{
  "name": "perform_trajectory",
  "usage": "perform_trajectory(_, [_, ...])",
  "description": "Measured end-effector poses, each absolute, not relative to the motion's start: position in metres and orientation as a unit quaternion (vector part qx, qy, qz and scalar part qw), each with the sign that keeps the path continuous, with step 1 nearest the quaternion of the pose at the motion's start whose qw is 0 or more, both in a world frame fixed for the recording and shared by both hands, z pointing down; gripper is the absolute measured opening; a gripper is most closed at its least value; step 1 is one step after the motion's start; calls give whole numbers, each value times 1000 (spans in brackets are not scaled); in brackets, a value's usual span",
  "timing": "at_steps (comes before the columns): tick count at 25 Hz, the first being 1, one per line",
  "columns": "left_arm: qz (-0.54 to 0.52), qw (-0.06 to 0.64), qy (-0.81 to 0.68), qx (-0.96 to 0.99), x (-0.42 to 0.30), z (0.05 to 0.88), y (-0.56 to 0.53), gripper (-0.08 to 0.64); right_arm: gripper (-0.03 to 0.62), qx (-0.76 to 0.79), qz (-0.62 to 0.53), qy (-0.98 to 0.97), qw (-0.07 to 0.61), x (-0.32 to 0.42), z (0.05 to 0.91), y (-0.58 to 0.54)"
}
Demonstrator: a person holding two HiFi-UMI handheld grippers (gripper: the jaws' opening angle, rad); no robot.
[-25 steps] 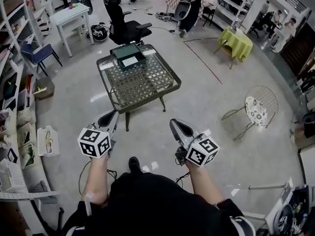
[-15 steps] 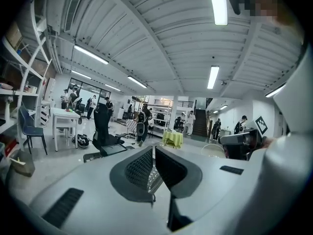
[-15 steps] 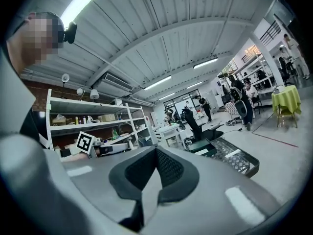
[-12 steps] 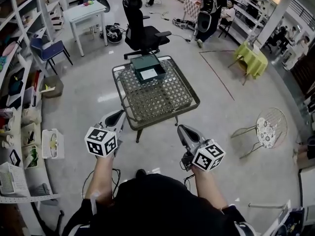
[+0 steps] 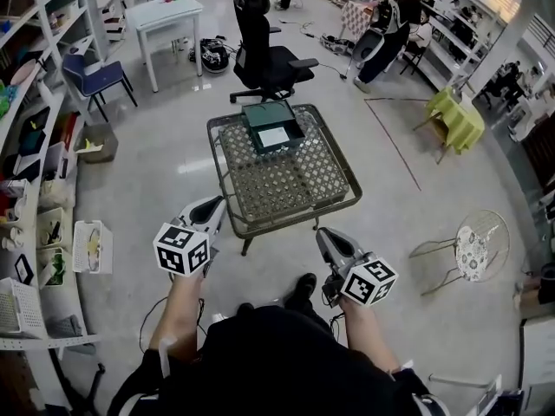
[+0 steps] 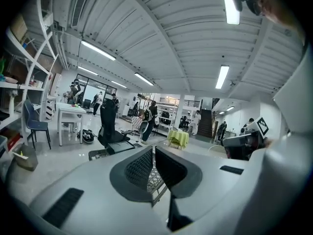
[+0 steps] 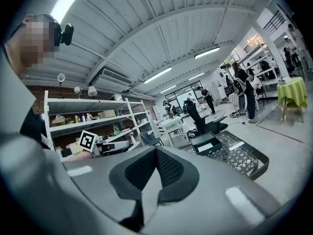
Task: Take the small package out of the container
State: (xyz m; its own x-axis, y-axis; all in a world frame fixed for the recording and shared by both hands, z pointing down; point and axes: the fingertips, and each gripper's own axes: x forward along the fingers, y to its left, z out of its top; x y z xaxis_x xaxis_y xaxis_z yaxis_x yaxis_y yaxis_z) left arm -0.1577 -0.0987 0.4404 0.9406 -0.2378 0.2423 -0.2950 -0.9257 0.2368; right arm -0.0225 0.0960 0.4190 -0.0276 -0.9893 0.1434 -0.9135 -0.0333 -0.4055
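Green rectangular box (image 5: 272, 126) on metal lattice table's (image 5: 286, 185) far edge; nearside, left gripper (image 5: 211, 208) jaws barely parted, right gripper (image 5: 326, 237) jaws pressed together.

Brightly and evenly lit from ceiling strip lights (image 6: 230, 4), with pale glare on the glossy floor (image 5: 192, 165), bowed hard toward the edges by wide-angle lenses, blacked out at the corners of both gripper views, soft in the far background.

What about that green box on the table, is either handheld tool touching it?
Apart. The head view shows the left tool and right tool held short of the table, with bare floor between them and the green box.
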Motion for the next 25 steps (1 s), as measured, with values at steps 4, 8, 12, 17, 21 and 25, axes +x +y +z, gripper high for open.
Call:
perform_trajectory(4, [117, 136, -156, 971, -148, 446, -106, 23, 11, -672, -213, 702, 101, -7, 431, 81])
perform_trajectory(8, [135, 136, -166, 967, -115, 455, -113, 23, 11, -656, -221, 713, 111, 25, 439, 63])
perform_trajectory(12, [150, 129, -145, 969, -49, 456, -104, 23, 11, -654, -225, 712, 120, 80, 443, 58])
perform_trajectory(17, [156, 117, -132, 972, 32, 445, -99, 23, 11, -655, -230, 708, 128, 159, 445, 61])
perform_trajectory(21, [165, 114, -134, 970, 78, 439, -91, 23, 11, -653, -234, 707, 141, 212, 444, 66])
perform_trajectory(25, [167, 110, -147, 969, 103, 436, -93, 23, 11, -643, -242, 713, 143, 242, 450, 65])
